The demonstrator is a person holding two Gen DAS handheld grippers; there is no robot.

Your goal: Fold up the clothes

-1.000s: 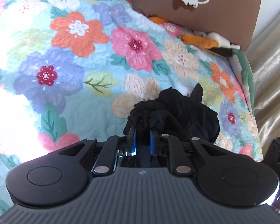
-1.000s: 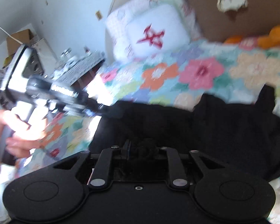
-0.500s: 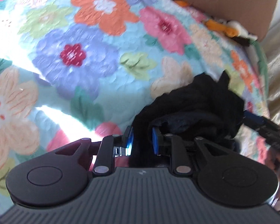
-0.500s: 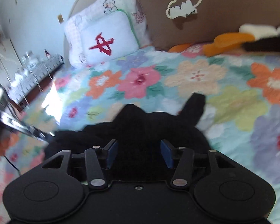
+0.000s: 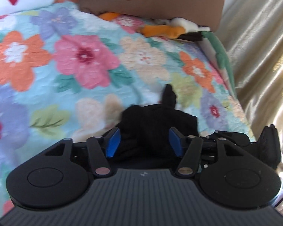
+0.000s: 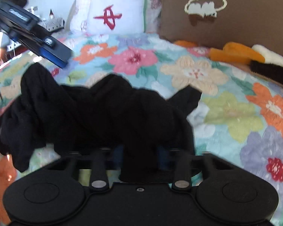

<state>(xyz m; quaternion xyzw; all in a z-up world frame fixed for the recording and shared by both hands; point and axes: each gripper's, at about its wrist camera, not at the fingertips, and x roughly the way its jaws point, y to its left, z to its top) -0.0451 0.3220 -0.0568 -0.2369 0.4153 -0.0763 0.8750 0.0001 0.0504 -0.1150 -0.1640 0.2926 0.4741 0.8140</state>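
While the black garment [image 6: 96,113] lies bunched on the floral quilt [image 6: 226,113], we find the left gripper [image 5: 144,144] released, its blue pads [image 5: 113,144] spread clear of the cloth. The right gripper [image 6: 139,154] has fabric between its fingers; we cannot tell whether it clamps.

One black garment [image 6: 103,113] lies on one bed with a floral quilt [image 6: 226,113]. Two claws: the left claw [image 5: 144,141] and the right claw [image 6: 139,154]. Two white pillows, one marked in red [image 6: 115,17]; one brown cushion [image 6: 235,18]; one plush toy [image 6: 241,54]; one gold curtain [image 5: 260,56]
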